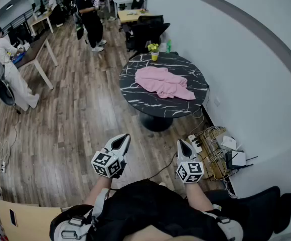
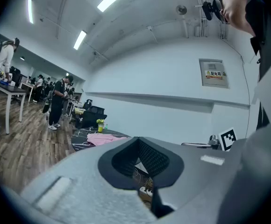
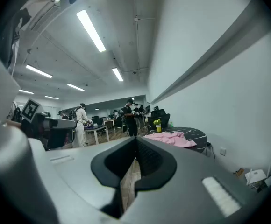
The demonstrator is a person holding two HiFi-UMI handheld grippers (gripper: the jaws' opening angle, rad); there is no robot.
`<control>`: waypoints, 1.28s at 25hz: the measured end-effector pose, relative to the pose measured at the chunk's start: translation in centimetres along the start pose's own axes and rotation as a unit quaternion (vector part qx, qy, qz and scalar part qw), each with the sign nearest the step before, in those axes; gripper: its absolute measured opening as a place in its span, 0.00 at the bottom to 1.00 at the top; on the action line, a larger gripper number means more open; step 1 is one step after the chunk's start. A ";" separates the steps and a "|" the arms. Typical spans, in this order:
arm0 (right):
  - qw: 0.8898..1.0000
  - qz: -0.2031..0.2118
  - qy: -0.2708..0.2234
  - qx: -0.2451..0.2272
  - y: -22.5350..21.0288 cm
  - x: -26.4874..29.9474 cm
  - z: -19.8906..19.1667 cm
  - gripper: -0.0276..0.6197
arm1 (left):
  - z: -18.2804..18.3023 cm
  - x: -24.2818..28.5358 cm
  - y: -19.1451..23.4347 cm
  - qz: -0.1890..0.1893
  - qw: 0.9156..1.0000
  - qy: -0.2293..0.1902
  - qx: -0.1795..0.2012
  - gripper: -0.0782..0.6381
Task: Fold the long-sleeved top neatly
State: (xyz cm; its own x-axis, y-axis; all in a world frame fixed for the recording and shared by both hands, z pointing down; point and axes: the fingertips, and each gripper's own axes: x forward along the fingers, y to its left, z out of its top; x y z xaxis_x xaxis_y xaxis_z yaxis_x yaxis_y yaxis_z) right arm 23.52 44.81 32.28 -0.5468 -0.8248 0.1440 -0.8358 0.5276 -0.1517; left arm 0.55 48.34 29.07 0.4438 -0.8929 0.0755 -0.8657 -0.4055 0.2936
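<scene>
left hand-held gripper (image 1: 121, 140) and right hand-held gripper (image 1: 183, 145) point forward, jaws closed on nothing; pink top (image 1: 163, 82) lies crumpled on the far surface (image 1: 135, 98), sleeves indistinct.

The head camera looks steeply down over the person (image 1: 150, 210). Both gripper cameras face level, far from the round black marble-veined table (image 1: 150, 104) and crumpled pink long-sleeved top (image 1: 163, 82) that all three views share.

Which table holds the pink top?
The round black marble table by the wall; the top lies crumpled on it. The others are rectangular desks.
</scene>
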 end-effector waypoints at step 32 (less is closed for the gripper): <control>0.997 0.035 -0.071 -0.013 -8.3 -2.8 3.6 0.57 | -1.4 6.3 -4.3 0.078 0.996 -0.007 0.041 0.66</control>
State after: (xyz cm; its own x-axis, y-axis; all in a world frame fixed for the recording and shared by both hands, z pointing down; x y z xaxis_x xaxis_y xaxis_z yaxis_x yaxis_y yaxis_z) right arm 32.21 41.99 29.60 -0.5924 -0.8056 -0.0060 -0.7983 0.5880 -0.1303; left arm 7.36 44.74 29.65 0.2987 -0.9491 0.0999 -0.9404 -0.2749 0.2002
